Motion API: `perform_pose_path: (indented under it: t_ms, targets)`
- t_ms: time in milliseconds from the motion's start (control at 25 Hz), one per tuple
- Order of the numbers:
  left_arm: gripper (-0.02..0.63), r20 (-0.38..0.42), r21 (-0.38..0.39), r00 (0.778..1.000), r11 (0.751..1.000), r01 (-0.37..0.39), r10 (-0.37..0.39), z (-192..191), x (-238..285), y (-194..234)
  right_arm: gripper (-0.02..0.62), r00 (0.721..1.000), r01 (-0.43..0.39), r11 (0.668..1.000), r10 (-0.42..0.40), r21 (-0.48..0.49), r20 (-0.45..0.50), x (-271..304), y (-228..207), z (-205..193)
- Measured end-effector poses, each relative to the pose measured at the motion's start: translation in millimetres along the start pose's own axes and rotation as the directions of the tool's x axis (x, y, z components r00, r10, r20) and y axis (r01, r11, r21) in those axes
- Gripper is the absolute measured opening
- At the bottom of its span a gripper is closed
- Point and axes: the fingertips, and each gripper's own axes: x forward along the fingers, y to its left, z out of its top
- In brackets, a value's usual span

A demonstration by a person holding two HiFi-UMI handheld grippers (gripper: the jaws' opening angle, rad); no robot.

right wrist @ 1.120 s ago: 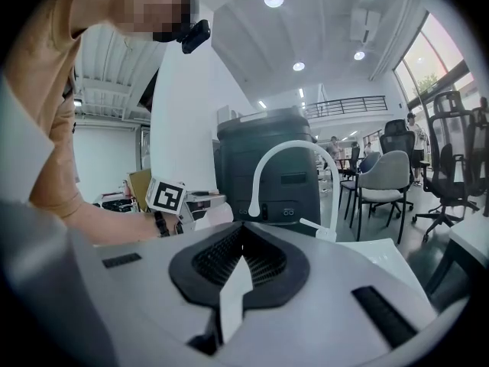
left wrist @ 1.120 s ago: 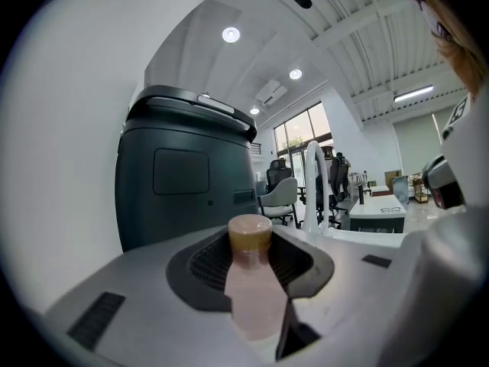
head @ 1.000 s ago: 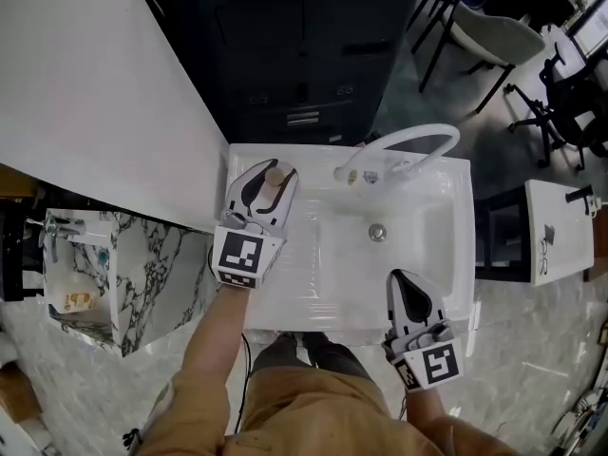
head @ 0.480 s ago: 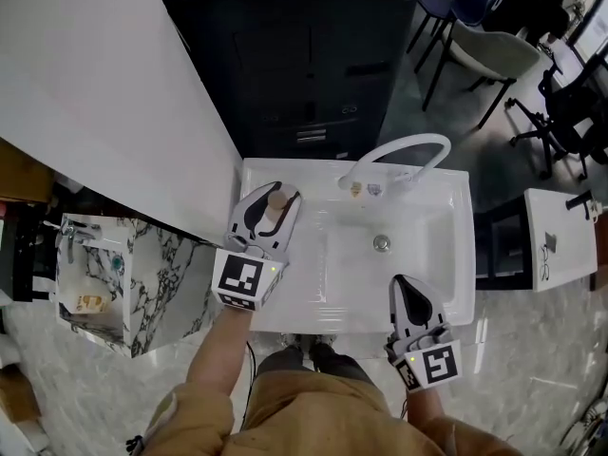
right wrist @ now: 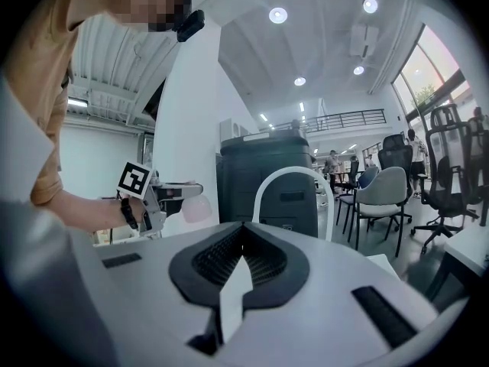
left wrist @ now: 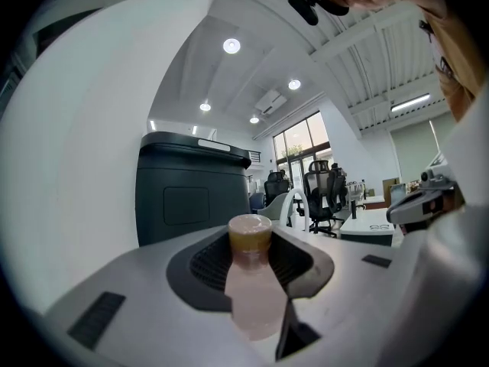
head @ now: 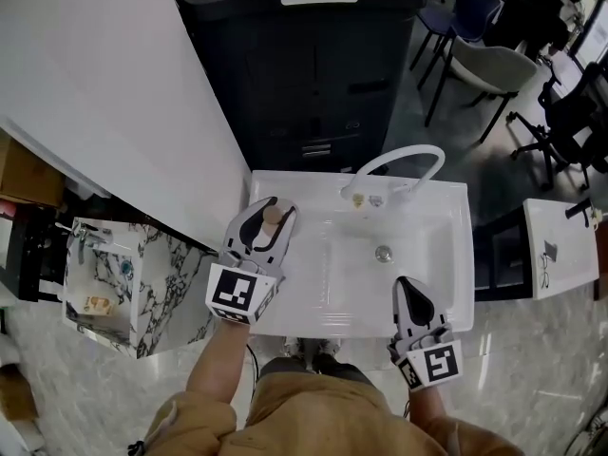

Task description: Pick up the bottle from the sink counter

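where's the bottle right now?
Head view, left side: the bottle is clamped between the fingers of the left gripper, over the left rim of the sink and left of the white faucet.

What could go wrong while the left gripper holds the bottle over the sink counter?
The left gripper pinches the bottle near its cap, so the smooth body may slip and drop onto the sink counter.
It hangs near the counter's left edge; a fall might reach the floor.
A swing to the right could hit the faucet.
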Motion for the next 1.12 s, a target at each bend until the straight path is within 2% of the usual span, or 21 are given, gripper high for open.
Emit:
perform_pose_path:
  t_ms: [560, 1120]
  targets:
    - [0.13, 0.028, -0.035, 1.0, 0.999, -0.007, 0.008, 39.9, -43.9, -10.2, -0.002, 0.999, 0.013, 0.999, -0.011, -0.033, 0.04, -5.9, -14.1, 16.4]
    - [0.13, 0.061, -0.013, 0.998, 1.0, -0.021, 0.022, 83.8, -93.0, -8.7, -0.002, 0.995, 0.062, 0.996, -0.056, -0.061, 0.087, -15.3, -31.0, 43.0]
